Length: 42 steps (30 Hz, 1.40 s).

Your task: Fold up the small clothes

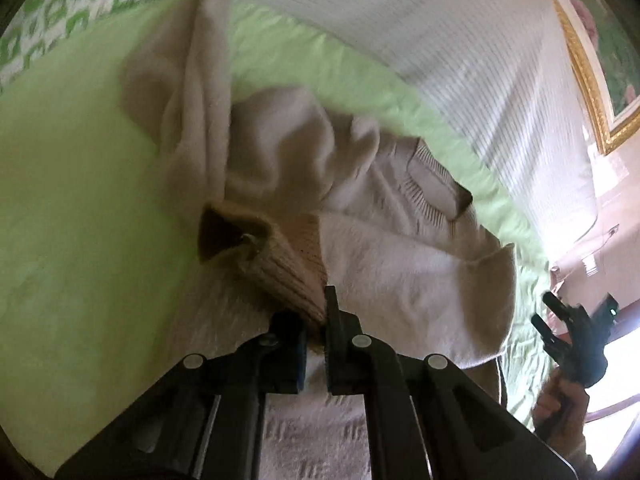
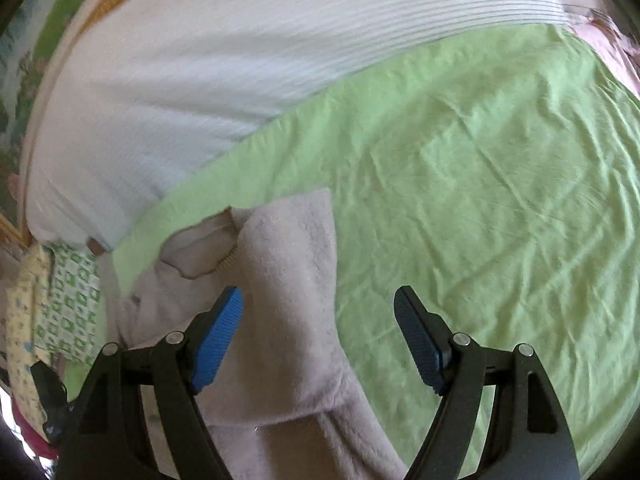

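Observation:
A small beige fuzzy sweater (image 1: 352, 184) lies rumpled on the green bed sheet (image 1: 80, 208). My left gripper (image 1: 316, 316) is shut on the sweater's ribbed cuff (image 1: 288, 272) and holds it lifted. The sweater's ribbed neckline (image 1: 432, 184) shows to the right. My right gripper (image 2: 320, 320) is open and empty above the sweater's edge (image 2: 288, 264), with its blue pads (image 2: 218, 340) spread wide. The right gripper also shows in the left wrist view (image 1: 568, 332), held in a hand at the far right.
A white ribbed blanket (image 2: 200, 80) covers the far side of the bed. A green and white patterned pillow (image 2: 72, 300) lies at the left. A gold-framed picture (image 1: 592, 80) hangs on the wall. Wrinkled green sheet (image 2: 500, 200) spreads to the right.

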Tool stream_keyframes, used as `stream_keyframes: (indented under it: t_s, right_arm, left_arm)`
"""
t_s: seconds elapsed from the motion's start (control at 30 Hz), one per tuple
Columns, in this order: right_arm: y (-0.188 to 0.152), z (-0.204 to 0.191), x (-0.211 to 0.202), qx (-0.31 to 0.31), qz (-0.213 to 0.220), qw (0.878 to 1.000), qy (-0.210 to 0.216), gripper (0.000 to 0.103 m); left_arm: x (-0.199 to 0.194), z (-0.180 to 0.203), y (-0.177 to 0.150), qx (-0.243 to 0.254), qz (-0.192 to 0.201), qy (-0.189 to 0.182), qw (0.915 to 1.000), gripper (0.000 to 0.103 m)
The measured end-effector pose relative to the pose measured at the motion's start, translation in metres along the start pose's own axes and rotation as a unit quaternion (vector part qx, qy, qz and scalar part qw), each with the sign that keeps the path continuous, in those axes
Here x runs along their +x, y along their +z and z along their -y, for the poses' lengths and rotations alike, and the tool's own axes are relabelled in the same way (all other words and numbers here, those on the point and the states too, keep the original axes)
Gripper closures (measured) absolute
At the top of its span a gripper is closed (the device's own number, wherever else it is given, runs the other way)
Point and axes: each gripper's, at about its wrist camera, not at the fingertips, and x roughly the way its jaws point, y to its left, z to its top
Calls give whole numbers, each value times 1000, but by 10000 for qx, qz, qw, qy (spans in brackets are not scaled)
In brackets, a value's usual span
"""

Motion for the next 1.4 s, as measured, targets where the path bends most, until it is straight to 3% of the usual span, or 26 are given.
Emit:
stream_keyframes:
  t_s: [0.17, 0.23, 0.27, 0.3, 0.33, 0.6, 0.73, 0.87, 0.97, 1.03, 1.13, 1.2, 1.27, 1.37, 1.4]
  right_arm:
    - [6, -23, 39, -516, -383, 9976, -247, 24]
    - [4, -32, 55, -841, -549, 9928, -653, 26]
    - [3, -32, 64, -911, -680, 9905, -769, 45]
    - [2, -29, 71, -886, -830, 9895, -779, 85]
    - [2, -22, 78, -775, -1056, 9885, -757, 95]
    - [32, 39, 36, -147, -534, 9941, -930, 96]
    - [27, 38, 48, -556, -615, 9898, -1155, 96]
    - [18, 39, 56, -566, -606, 9883, -1278, 94]
    - [18, 38, 47, -531, -569, 9868, -1421, 79]
    - [16, 37, 31, -508, -430, 9858, -1542, 77]
    - [9, 29, 10, -450, -248, 9901, -1305, 76]
    - [3, 16, -1, -510, -157, 9921, -1138, 67]
    - [-4, -4, -9, -578, -57, 9940, -928, 64]
    - [-19, -32, -9, -748, -81, 9955, -584, 63]
    - [-23, -40, -7, -799, -129, 9956, -476, 63]
  left_arm:
    - [2, 9, -5, 92, 35, -42, 9999, 98]
    - [4, 12, -5, 180, -9, -41, 9998, 98]
    - [4, 13, -6, 209, -29, -51, 9998, 98]
    - [7, 15, -5, 245, -56, -71, 9997, 98]
    - [13, 20, -4, 262, -71, -84, 9996, 98]
    - [45, 68, 1, 810, -164, -291, 9962, 98]
    - [63, 74, 2, 1096, -204, -172, 9936, 98]
    - [74, 60, -5, 1363, -318, 52, 9901, 98]
    - [73, 54, -11, 1508, -400, 133, 9877, 95]
    - [67, 52, -15, 1531, -417, 152, 9872, 92]
    - [54, 48, -20, 1519, -385, 248, 9873, 83]
    - [45, 43, -20, 1397, -371, 238, 9892, 83]
    - [34, 37, -19, 1320, -283, 263, 9905, 83]
    - [15, 27, -13, 1173, -130, 309, 9925, 81]
    - [10, 23, -10, 1130, -99, 328, 9930, 75]
